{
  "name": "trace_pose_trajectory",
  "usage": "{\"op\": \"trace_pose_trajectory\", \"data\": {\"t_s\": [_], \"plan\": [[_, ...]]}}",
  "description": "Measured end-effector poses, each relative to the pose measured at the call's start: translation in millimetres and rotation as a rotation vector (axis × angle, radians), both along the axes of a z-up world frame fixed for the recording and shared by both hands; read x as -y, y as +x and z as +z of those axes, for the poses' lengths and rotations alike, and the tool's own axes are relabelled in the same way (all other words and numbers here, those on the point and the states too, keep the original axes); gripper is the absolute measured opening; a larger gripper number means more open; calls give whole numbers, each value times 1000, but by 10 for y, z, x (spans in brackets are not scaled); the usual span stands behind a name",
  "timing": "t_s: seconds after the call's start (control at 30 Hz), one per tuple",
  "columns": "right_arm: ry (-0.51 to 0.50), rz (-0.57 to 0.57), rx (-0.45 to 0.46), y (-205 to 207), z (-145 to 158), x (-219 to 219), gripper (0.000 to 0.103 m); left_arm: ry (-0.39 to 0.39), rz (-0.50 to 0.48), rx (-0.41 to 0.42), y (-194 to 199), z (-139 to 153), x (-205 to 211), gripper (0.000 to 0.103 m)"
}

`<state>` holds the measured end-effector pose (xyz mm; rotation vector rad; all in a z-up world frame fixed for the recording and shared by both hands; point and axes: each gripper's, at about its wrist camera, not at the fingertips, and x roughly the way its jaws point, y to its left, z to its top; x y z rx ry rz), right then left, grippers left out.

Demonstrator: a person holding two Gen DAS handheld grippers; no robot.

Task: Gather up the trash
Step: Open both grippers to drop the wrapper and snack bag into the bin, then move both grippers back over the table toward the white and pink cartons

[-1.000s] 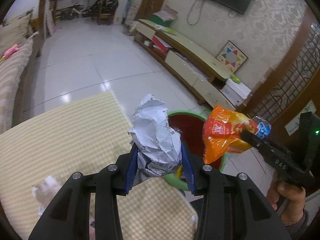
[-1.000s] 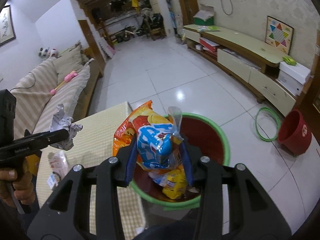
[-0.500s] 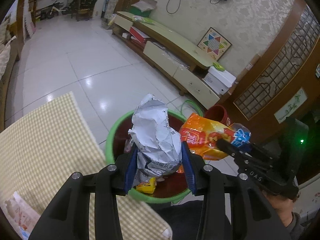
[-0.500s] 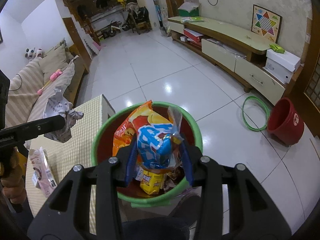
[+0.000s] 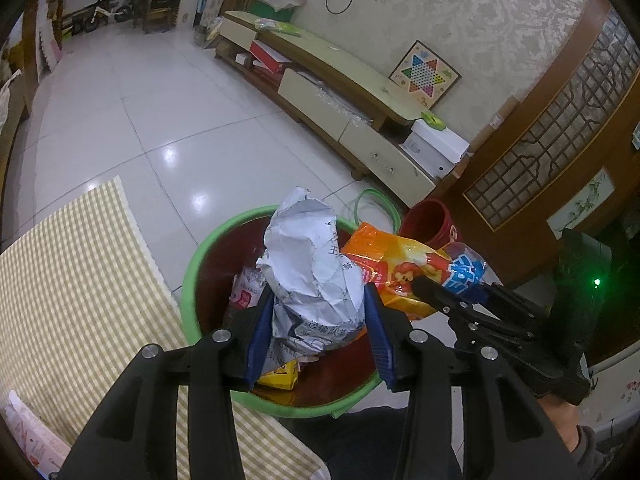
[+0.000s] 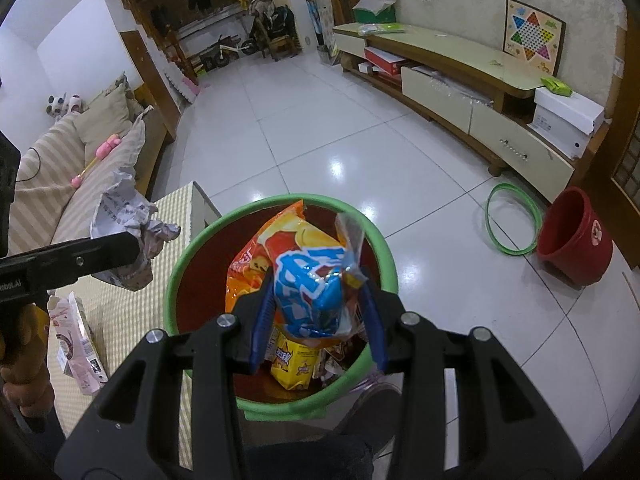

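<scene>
My left gripper [image 5: 318, 320] is shut on a crumpled sheet of printed paper [image 5: 310, 268] and holds it over the green-rimmed trash bin [image 5: 192, 264]. My right gripper [image 6: 318, 312] is shut on an orange and blue snack bag [image 6: 308, 268], held over the same bin [image 6: 384, 248]. The right gripper and its bag [image 5: 400, 264] show at the right of the left wrist view. The left gripper's paper [image 6: 124, 216] shows at the left of the right wrist view. A yellow wrapper [image 6: 296, 364] and other trash lie inside the bin.
A table with a yellow checked cloth [image 5: 72, 288] stands left of the bin, with a pink and white packet [image 6: 76, 344] on it. A red bucket [image 6: 576, 236] and a green hoop [image 6: 512, 220] sit on the tiled floor. A low TV cabinet [image 6: 460, 80] lines the right wall.
Both grippers have moved from the table edge to over the bin, still holding the paper and the snack bag. The bin now sits directly under both.
</scene>
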<state>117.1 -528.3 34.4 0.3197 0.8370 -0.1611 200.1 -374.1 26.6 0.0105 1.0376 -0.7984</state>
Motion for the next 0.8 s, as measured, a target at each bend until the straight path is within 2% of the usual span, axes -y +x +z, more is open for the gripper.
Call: {"op": "trace_pose_trajectory", "data": {"t_s": [0.17, 0.23, 0.33, 0.4, 0.6, 0.8], "plan": [[-1, -1, -8, 29, -7, 7, 40, -7, 10, -1, 22, 2, 5, 56], [-3, 8, -15, 38, -9, -6, 41, -17, 21, 8, 26, 18, 14, 75], [-17, 3, -13, 27, 3, -24, 60, -35, 39, 18, 32, 45, -38, 86], [-31, -2, -11, 19, 20, -45, 85, -39, 56, 26, 40, 67, -80, 92], [-35, 2, 8, 13, 103, -90, 96, -45, 110, 30, 77, 124, -296, 95], [-55, 26, 27, 14, 233, -266, 98, -48, 169, 43, 59, 244, -608, 95]]}}
